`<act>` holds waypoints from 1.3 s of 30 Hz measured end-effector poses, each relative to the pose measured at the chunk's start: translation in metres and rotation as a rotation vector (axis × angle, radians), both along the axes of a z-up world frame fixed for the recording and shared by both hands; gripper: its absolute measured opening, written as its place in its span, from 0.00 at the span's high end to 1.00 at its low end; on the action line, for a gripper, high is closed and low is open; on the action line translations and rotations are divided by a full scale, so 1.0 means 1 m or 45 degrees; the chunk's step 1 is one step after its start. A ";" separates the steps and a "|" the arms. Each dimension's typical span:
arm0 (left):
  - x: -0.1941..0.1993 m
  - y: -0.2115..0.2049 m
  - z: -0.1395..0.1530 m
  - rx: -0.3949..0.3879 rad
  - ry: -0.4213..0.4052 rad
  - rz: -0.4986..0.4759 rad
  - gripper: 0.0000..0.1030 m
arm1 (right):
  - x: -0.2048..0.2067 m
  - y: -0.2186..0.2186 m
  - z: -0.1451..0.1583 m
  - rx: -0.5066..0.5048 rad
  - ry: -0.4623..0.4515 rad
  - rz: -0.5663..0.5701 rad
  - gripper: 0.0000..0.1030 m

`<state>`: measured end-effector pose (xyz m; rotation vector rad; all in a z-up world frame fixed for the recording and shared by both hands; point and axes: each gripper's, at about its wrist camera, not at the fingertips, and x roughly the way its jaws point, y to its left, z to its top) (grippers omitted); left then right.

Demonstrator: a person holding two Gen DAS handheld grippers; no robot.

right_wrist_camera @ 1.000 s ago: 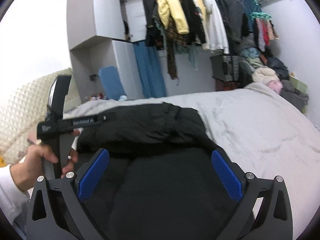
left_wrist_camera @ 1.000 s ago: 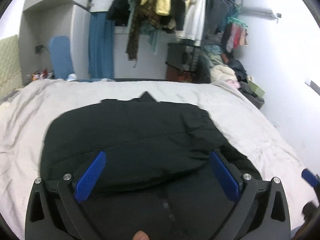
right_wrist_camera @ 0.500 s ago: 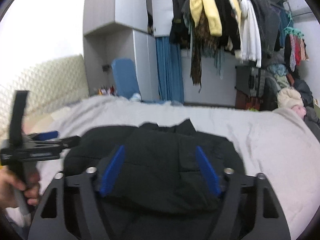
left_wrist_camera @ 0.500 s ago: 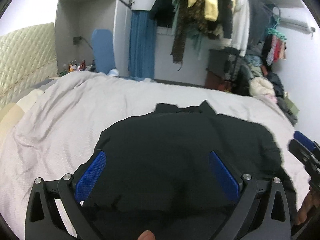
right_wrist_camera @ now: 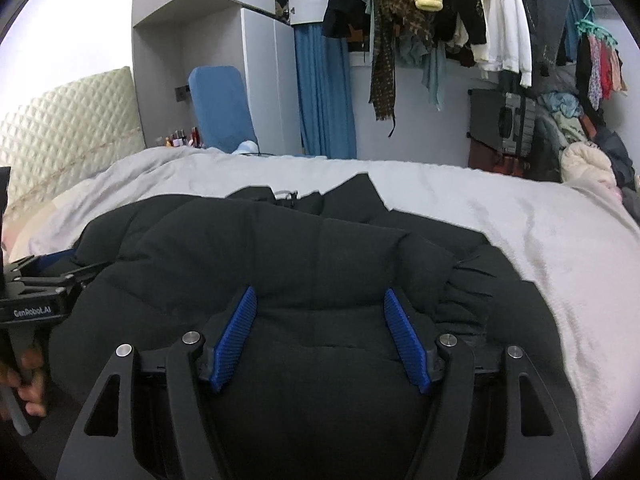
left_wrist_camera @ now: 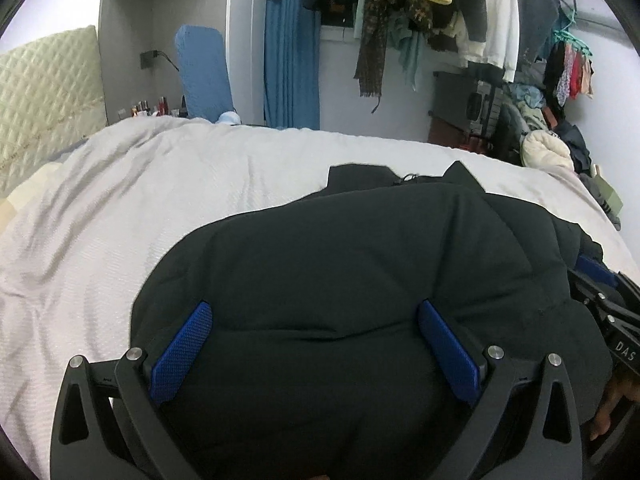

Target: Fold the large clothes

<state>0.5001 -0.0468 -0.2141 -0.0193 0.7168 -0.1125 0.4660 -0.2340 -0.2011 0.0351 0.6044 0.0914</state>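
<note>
A large black padded jacket (left_wrist_camera: 360,264) lies folded over on the grey-white bed (left_wrist_camera: 140,200); it also fills the right wrist view (right_wrist_camera: 300,256). Its collar points to the far side. My left gripper (left_wrist_camera: 314,320) is open, its blue pads spread wide just above the jacket's near left part. My right gripper (right_wrist_camera: 320,308) is open with the jaws partly closed in, over the jacket's near right part. Each gripper shows at the edge of the other's view: the right gripper (left_wrist_camera: 600,292) and the left gripper (right_wrist_camera: 36,280). Neither holds cloth.
A quilted headboard (left_wrist_camera: 44,92) stands at the left. Past the bed are a grey wardrobe (right_wrist_camera: 224,60), a blue board (right_wrist_camera: 220,108), a blue curtain (left_wrist_camera: 290,60), a rail of hanging clothes (right_wrist_camera: 440,8) and a pile of clothes (right_wrist_camera: 584,152) at the right.
Both grippers have swung and come closer to the jacket. The right jaws have narrowed from wide open. The jacket's upper layer now lies folded over the lower part.
</note>
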 end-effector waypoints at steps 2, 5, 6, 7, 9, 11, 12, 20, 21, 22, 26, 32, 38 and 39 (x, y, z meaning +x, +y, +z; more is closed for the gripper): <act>0.005 -0.005 -0.006 0.030 0.009 0.003 0.00 | 0.008 -0.003 -0.007 0.011 0.020 0.012 0.37; 0.011 -0.012 -0.006 0.064 0.043 0.030 0.00 | 0.017 -0.003 -0.013 0.016 0.085 0.013 0.38; 0.011 -0.014 -0.005 0.065 0.053 0.036 0.00 | 0.019 -0.002 -0.013 0.011 0.105 0.013 0.38; 0.010 -0.015 -0.003 0.073 0.064 0.040 0.00 | 0.019 -0.001 -0.013 0.005 0.126 0.011 0.38; 0.005 -0.016 0.002 0.085 0.076 0.043 0.00 | 0.015 0.000 -0.008 0.004 0.159 0.024 0.38; -0.006 -0.009 0.011 0.061 0.090 0.045 0.00 | 0.005 -0.003 0.000 0.028 0.174 0.047 0.38; -0.015 -0.003 0.016 0.050 0.092 0.053 0.00 | -0.003 -0.005 0.006 0.046 0.171 0.065 0.38; -0.088 0.040 0.042 0.125 0.056 0.054 0.00 | -0.080 -0.034 0.048 -0.048 0.129 0.117 0.36; -0.092 0.046 0.042 0.123 0.082 0.063 0.00 | -0.093 -0.044 0.050 -0.064 0.121 0.091 0.36; -0.094 0.052 0.042 0.116 0.102 0.075 0.00 | -0.098 -0.050 0.049 -0.070 0.120 0.075 0.36; -0.100 0.077 0.037 0.115 0.130 0.110 0.00 | -0.113 -0.085 0.030 -0.047 0.188 -0.034 0.28; -0.088 0.085 0.002 0.254 0.220 0.106 0.00 | -0.101 -0.106 -0.010 -0.180 0.329 -0.148 0.20; -0.073 0.081 -0.013 0.222 0.227 0.123 0.00 | -0.085 -0.110 -0.029 -0.216 0.343 -0.212 0.18; -0.071 0.083 -0.013 0.202 0.222 0.134 0.00 | -0.084 -0.109 -0.029 -0.221 0.326 -0.210 0.18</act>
